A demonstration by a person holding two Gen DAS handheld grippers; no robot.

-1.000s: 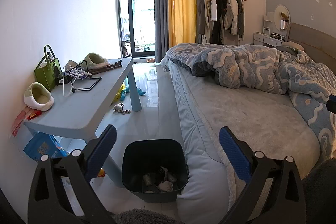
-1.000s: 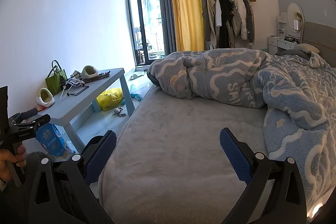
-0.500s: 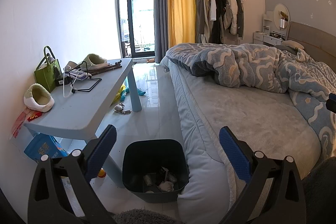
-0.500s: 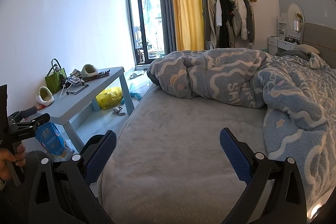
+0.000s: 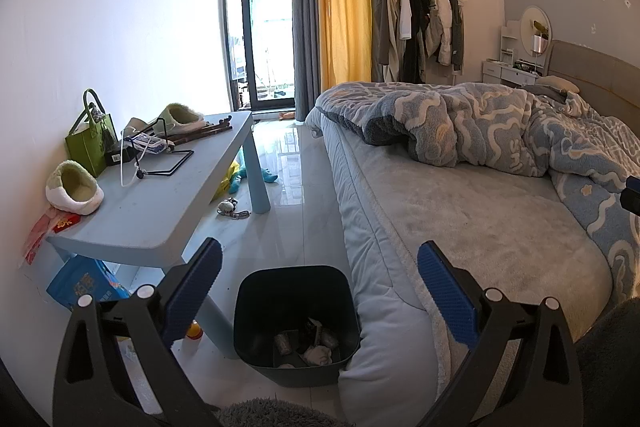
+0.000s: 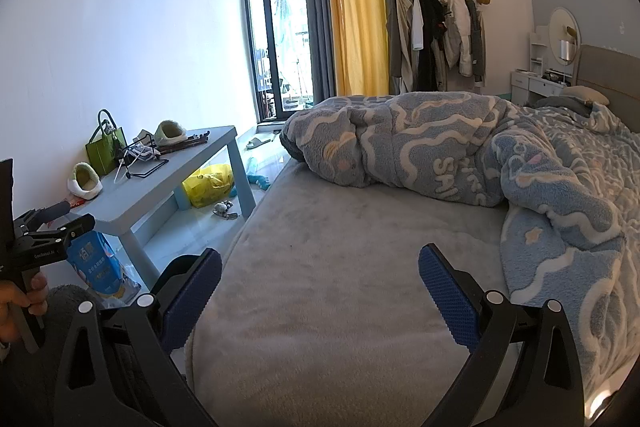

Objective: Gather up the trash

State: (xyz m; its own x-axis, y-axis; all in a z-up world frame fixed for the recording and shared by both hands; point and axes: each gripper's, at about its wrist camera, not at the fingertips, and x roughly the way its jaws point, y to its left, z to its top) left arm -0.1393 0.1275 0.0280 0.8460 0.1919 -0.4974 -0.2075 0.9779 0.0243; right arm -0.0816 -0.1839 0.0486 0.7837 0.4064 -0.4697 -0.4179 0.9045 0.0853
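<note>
1. The left wrist view looks straight down into a black trash bin (image 5: 294,323) on the floor between the pale blue counter (image 5: 160,195) and the bed (image 5: 460,227). The right wrist view shows only a dark sliver of that bin, at about 8 o'clock behind its own finger.
2. The right wrist view shows what the left cannot: the person's hand (image 6: 18,307) at 9 o'clock gripping the left tool's handle, and a yellow bag (image 6: 208,185) under the counter.
3. The bin is squarish with rounded corners, and crumpled pale wrappers (image 5: 316,353) lie on its bottom.
4. The left tool (image 5: 318,285) hangs spread wide and empty, with the bin directly between its blue pads, toward 6 o'clock.
5. The right tool (image 6: 320,285) is also spread wide, holding nothing, over bare grey bedding.
6. A small keychain-like item (image 5: 232,209) lies on the floor by the counter leg, at 11 o'clock from the bin.
</note>
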